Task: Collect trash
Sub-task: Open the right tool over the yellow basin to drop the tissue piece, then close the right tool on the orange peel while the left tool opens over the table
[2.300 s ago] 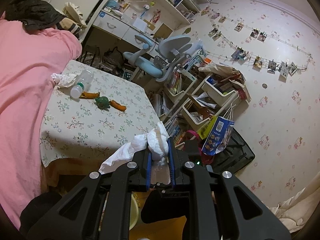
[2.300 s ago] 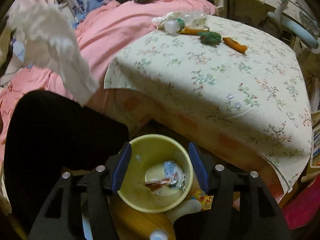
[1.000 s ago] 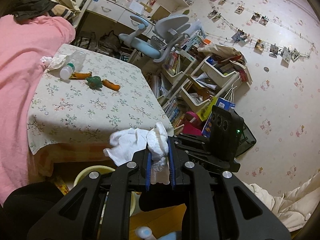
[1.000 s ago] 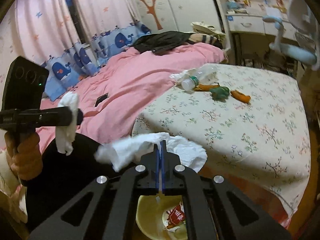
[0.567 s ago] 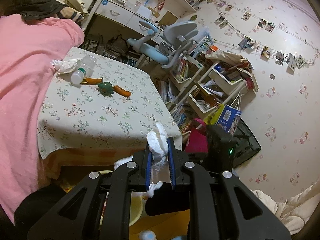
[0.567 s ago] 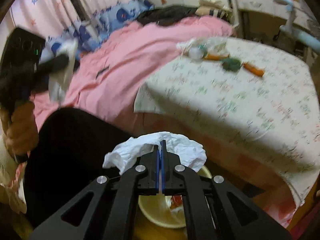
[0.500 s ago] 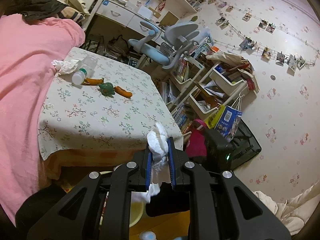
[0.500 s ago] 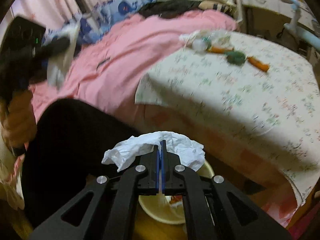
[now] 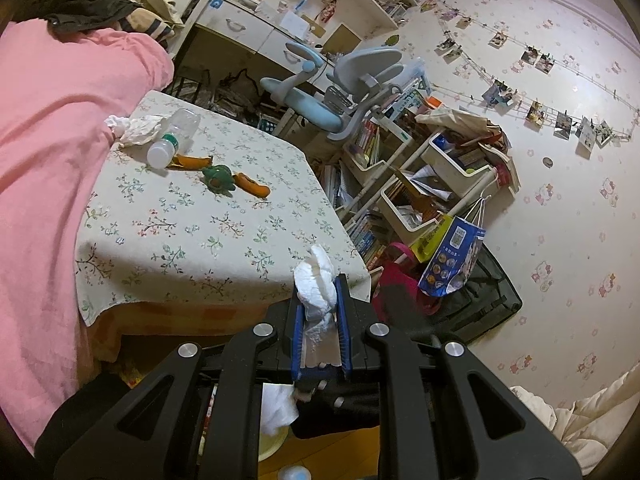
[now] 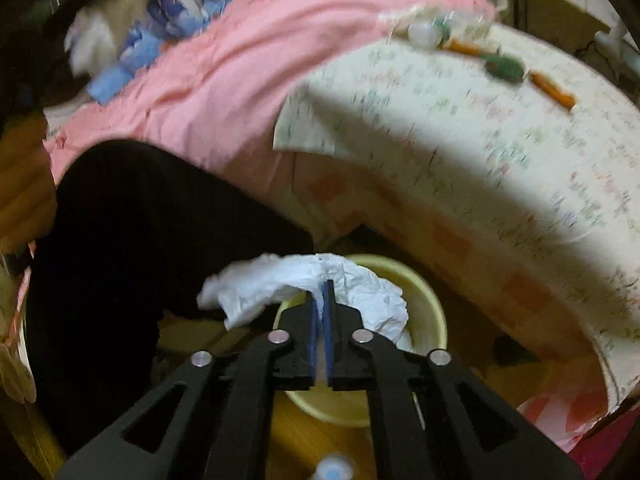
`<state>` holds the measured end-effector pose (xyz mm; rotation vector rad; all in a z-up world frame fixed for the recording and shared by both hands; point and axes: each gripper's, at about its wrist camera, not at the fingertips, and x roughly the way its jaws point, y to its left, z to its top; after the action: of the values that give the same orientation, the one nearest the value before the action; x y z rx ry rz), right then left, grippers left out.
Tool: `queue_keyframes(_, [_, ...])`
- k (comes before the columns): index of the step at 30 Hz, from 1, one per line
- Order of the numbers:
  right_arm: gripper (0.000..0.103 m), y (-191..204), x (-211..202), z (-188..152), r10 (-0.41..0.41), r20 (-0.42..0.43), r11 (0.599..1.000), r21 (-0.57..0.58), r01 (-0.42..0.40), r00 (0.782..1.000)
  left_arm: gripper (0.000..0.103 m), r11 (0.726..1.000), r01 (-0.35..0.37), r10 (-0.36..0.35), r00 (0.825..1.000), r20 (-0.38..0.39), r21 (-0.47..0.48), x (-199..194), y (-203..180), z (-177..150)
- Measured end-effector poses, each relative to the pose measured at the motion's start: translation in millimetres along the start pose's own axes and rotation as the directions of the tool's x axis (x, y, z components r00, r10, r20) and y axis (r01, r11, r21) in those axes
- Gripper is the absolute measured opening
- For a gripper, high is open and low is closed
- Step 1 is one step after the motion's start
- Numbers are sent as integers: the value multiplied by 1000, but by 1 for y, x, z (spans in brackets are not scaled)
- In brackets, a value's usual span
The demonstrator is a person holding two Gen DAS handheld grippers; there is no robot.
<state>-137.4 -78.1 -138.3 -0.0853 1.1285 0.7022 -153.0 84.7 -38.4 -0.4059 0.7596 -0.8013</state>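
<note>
Roughly halfway, going by how things lie. Right gripper (image 10: 322,292) hanging right over the bin (image 10: 434,312), a yellow tub on the floor just beside the table (image 10: 460,152), with a white tissue (image 10: 360,284) draped across its tips; jaws opening right now, tissue between them, so looks like a drop about to land in the bin. Can't really see what's inside the bin from here, too blurry and the tissue covers most of it. Left gripper (image 9: 320,300) up above the bin and near the table corner, clamped on a 2nd tissue wad (image 9: 316,280), so that one probably goes in next. Left on the table (image 9: 180,240), well away from the bin at the far end: 1 crumpled paper (image 9: 138,128), 1 plastic bottle (image 9: 172,140) lying on its side touching it, 2 orange peel-looking bits (image 9: 252,184) and something green (image 9: 218,176) between them. Guessing at least 5 more pickups after these 2 tissues.
</note>
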Motion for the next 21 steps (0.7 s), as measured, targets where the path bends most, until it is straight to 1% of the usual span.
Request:
queue_keyframes(1, [29,3,9,-2,-21,-43,1000,-16,20,999,13,1000,0,0,1000,0,1,1,0,0])
queue_keyframes(2, [51,5,15,-4,-57,-71,998,-40,54,996,13,1000,1,-1,1000,-1,3,3,0,1])
queue_keyframes(3, [59,7,18,-6,-79,-82,996,-55,74,994,13,1000,1,-1,1000,-1,5,4,0,1])
queue_keyframes(4, [62,9,20,-7,-92,-89,994,-70,86,992,13,1000,2,-2,1000,-1,5,5,0,1])
queue_keyframes(7, [62,4,15,-5,-87,-75,995,-53,83,993,13,1000,-1,1,1000,0,1,6,0,2])
queue_keyframes(9, [62,-4,6,-1,-90,-42,996,-23,90,995,13,1000,-3,3,1000,0,-7,10,2,4])
queue_keyframes(12, [63,-19,-8,4,-53,6,997,50,53,999,13,1000,-14,14,1000,0,-16,16,5,7])
queue_keyframes(13, [63,-23,-12,6,-57,23,997,62,56,998,13,999,-23,23,1000,3,-24,18,7,9])
queue_keyframes(15, [65,-31,-23,12,-88,67,993,86,83,994,13,999,-33,33,999,6,-40,21,12,12])
queue_keyframes(16, [67,-39,-29,17,-109,96,988,118,97,989,13,998,-40,40,999,8,-45,23,14,14])
queue_keyframes(18, [67,-54,-39,24,-141,139,978,175,115,980,13,995,-74,75,997,13,-60,29,20,19])
queue_keyframes(20, [67,-69,-50,33,-210,178,961,221,169,961,13,992,-102,104,995,13,-73,36,24,24])
queue_keyframes(21, [67,-76,-54,40,-236,195,953,237,188,952,13,989,-127,129,992,13,-78,40,27,27])
